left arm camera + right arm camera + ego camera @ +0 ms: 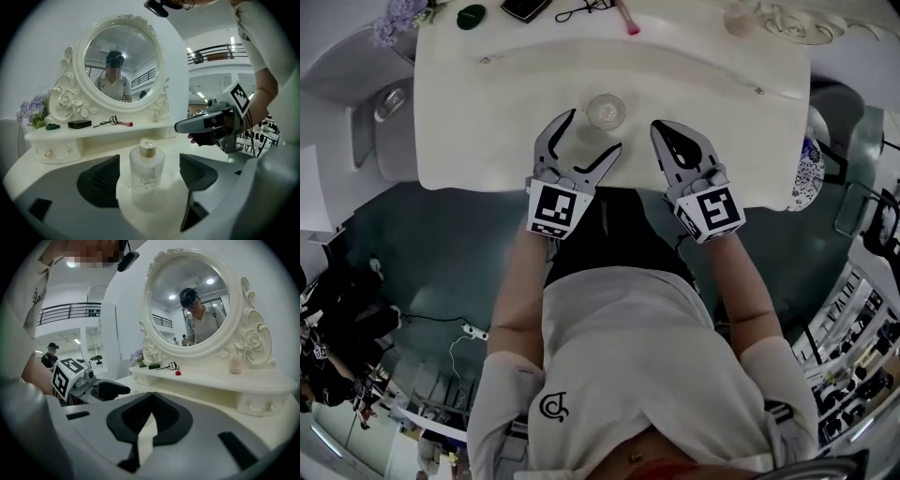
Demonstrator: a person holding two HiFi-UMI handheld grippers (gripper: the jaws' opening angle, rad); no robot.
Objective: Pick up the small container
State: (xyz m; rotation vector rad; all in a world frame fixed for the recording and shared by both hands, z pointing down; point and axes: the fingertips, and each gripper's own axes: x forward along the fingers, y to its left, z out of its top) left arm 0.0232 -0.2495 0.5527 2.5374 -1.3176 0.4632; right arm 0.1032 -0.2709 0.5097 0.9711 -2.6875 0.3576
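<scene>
Grey left hand-held gripper [593, 132] stood wide open at the near edge of the counter [487, 112], pads pressing on nothing. Between its jaws the small bottle [147, 168], the container to pick, sat upright on the counter, untouched, with a gap on each side. The right hand-held gripper [150, 401] was closed and empty, just beside. Approach looked done; closing on the bottle and lifting were left. Farther back, the shelf [93, 131], eyelash curler [112, 123] and round mirror [123, 61] played no part.

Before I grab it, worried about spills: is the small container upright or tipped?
Upright: the small container stands on its base on the table, cap on top.
</scene>
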